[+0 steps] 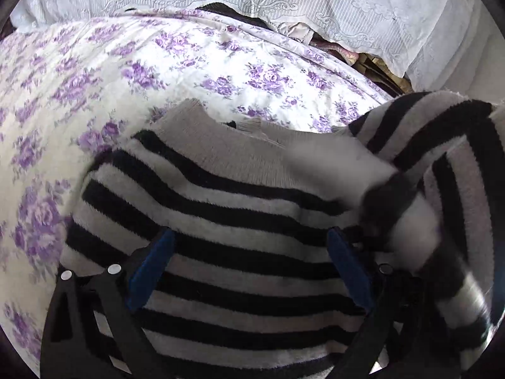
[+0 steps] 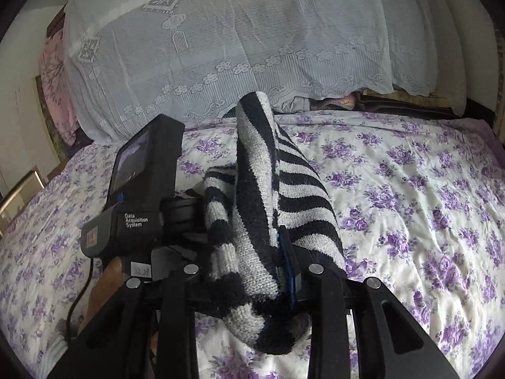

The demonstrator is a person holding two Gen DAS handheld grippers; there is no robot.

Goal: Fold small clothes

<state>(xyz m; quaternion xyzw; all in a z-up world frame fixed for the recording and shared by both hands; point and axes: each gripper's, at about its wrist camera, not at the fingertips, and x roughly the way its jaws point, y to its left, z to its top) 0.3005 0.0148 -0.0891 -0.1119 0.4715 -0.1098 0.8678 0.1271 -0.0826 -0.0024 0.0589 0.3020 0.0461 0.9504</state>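
Blue pads of my left gripper (image 1: 249, 252) sit closest to the lens in the left wrist view, spread wide, one either side of the striped sweater (image 1: 221, 221), nothing pinched between them; whether the tips rest on the knit or hang just over it I can't tell. Sweater body lies flat on the floral bedsheet (image 1: 94, 79) directly under and ahead of these jaws, stripes running across the frame, pale ribbed edge on the far side away from me. At the right of this view a lifted part of the sweater rises off the bed, blurred, up toward the frame edge, so the loose end sits to the right of my left hand. Switching to the right wrist view: nearest is my right gripper (image 2: 252, 271), jaws narrowed down and clamped on a bunched fold of the same striped sweater (image 2: 268, 195), blue pad just visible against the knit on the right of the bunch. Held cloth stands up in front of the jaws and also sags below them, long axis running away from the camera toward the lace cover (image 2: 221, 47) at the far end of the bed. Left gripper's body with its small screen sits just left of the held fold. My guess: right hand carries the fold over leftward across the flat body while left hand pins it.
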